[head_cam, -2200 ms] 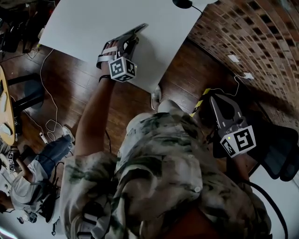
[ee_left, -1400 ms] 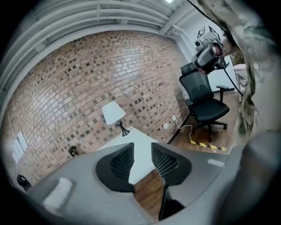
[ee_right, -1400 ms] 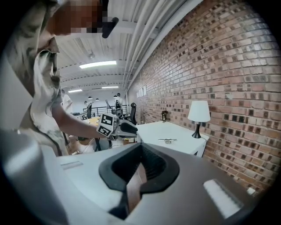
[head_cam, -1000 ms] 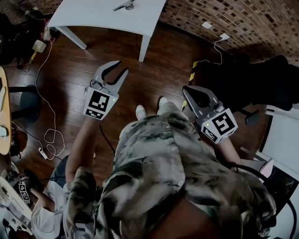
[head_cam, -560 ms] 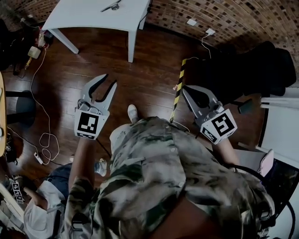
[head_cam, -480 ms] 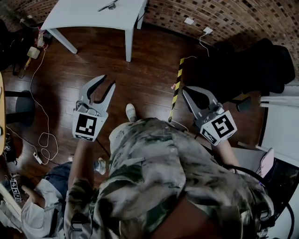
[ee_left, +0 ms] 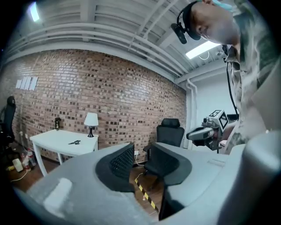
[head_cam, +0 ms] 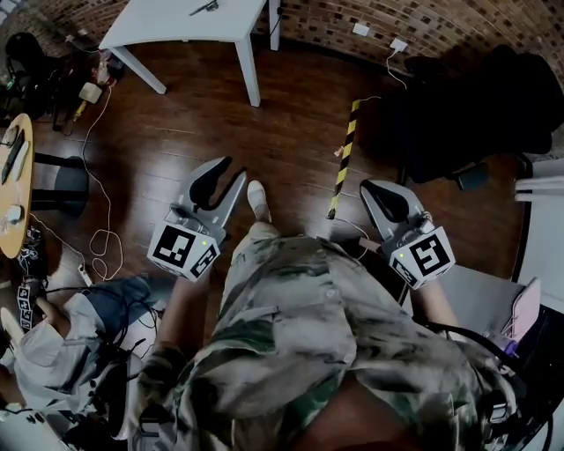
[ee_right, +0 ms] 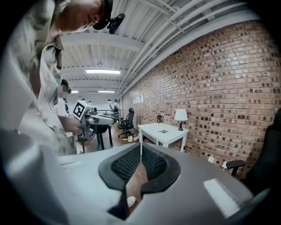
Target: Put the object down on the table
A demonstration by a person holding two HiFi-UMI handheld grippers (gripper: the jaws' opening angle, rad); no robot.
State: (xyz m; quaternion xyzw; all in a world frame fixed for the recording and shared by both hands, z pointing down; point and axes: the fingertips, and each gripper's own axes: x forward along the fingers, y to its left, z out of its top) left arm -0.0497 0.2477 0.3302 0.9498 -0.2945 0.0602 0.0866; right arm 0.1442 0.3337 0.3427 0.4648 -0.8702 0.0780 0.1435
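Note:
A small dark tool (head_cam: 204, 7) lies on the white table (head_cam: 167, 25) at the top of the head view, far from both grippers. It also shows as a small shape (ee_left: 73, 142) on the table (ee_left: 48, 139) in the left gripper view, and as a dark speck (ee_right: 163, 131) on the table top (ee_right: 154, 128) in the right gripper view. My left gripper (head_cam: 225, 174) hangs over the wooden floor, jaws apart and empty (ee_left: 141, 156). My right gripper (head_cam: 388, 201) is held at waist height, its tips together on nothing (ee_right: 140, 160).
A lamp (ee_left: 91, 119) stands on the table by the brick wall. Black office chairs (head_cam: 476, 97) sit at the right. Yellow-black tape (head_cam: 344, 158) runs over the floor. A round wooden table (head_cam: 11, 176), cables and a seated person (head_cam: 53, 326) are at the left.
The left gripper has let go of the tool, which stays on the table. The person has stepped back; the table has shrunk toward the top. Both grippers have dropped over the floor.

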